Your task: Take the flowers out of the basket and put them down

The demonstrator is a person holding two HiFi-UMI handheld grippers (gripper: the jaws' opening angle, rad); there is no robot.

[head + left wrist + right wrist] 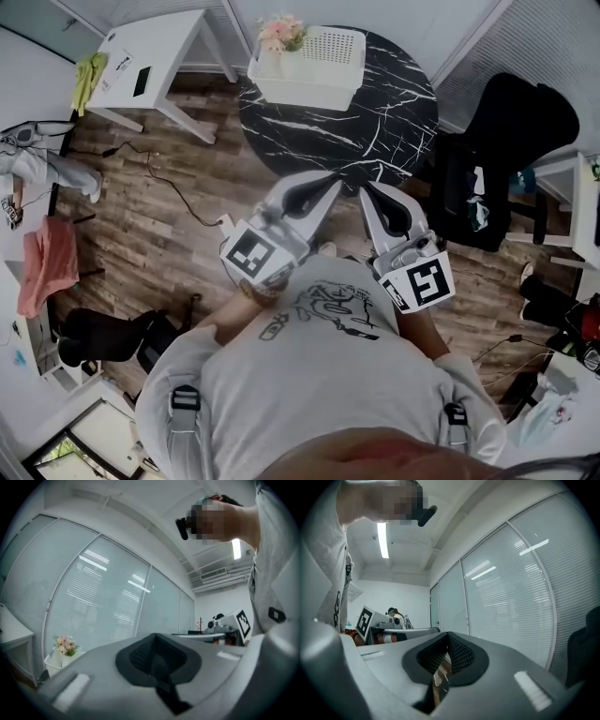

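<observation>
1. The person stood over a wood floor (pixel 159 225) with both grippers tucked close against the gray shirt (pixel 319 375), tips pointing toward 12 o'clock.
2. The left gripper (pixel 330 182) was clenched with nothing in it. In the left gripper view (pixel 157 657) its dark pads met and had no object between them.
3. Same deal for the right gripper (pixel 367 191): jaws closed and empty. In the right gripper view (pixel 447 657) only a thin sliver of floor showed through the seam.
4. The two grippers sat just beside each other, with the left one at about 9 o'clock of the right.
5. The flowers (pixel 281 33), a small pink bunch, were sitting in the white basket (pixel 309 92), tucked into its 10 o'clock corner. From the left gripper view the flowers (pixel 65 645) showed low at about 8 o'clock, in front of the window blinds (pixel 103 597).
6. The basket sat at the 11 o'clock edge of a round black marble table (pixel 384 122), straight ahead at 12 o'clock and well apart from both grippers.
7. There was a white desk (pixel 164 42) at 10 o'clock and a black chair (pixel 511 141) at 2 o'clock.
</observation>
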